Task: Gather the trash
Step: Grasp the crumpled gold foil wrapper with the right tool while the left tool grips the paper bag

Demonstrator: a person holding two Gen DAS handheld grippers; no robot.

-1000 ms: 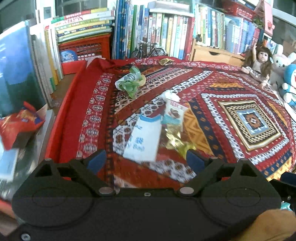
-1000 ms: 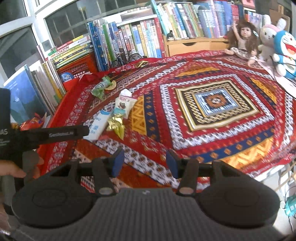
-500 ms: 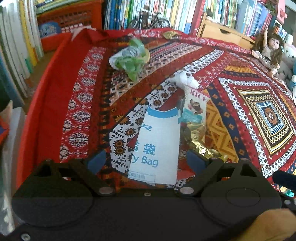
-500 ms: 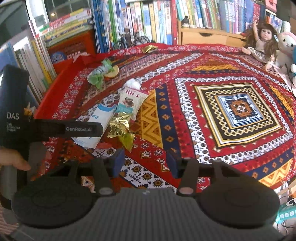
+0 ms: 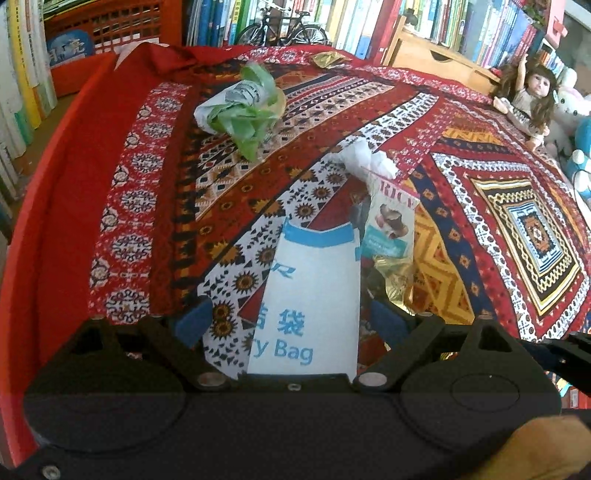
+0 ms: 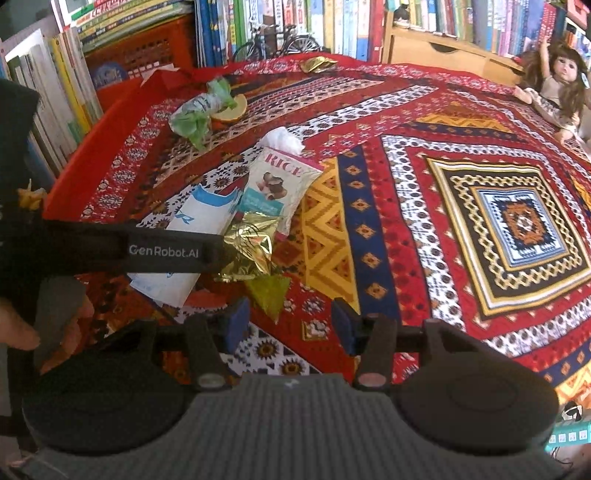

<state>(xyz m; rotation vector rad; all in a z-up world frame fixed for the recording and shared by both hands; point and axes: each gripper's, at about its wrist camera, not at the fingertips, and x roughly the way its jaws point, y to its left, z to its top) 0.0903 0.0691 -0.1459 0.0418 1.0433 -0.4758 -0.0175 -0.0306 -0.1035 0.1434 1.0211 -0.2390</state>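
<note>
A white paper bag with blue print [image 5: 314, 288] lies flat on the patterned tablecloth [image 5: 480, 229]. My left gripper [image 5: 290, 317] hangs just over it, the bag's near end between the fingers; the jaws are closing and the pads stand clear of it. Beside the bag lie a rice-snack packet [image 5: 391, 218], a crumpled gold wrapper [image 5: 397, 280] and a white tissue [image 5: 365, 158]. A green wrapper bundle [image 5: 240, 107] lies farther back. My right gripper [image 6: 290, 325] is open with nothing in it, near a yellow-green scrap [image 6: 269, 295]. The left gripper's body [image 6: 162, 251] covers part of the bag [image 6: 201, 221].
Another gold wrapper [image 6: 316, 64] lies at the table's far edge, near a toy bicycle [image 5: 280, 26]. Books and an orange crate [image 5: 107, 22] line the back and left. A doll [image 5: 532, 92] and plush toys sit at the far right. A wooden box [image 6: 443, 48] stands behind.
Both grippers have come forward and down toward the trash pile. The white bag, once ahead of the left gripper, now reaches between its fingers.
</note>
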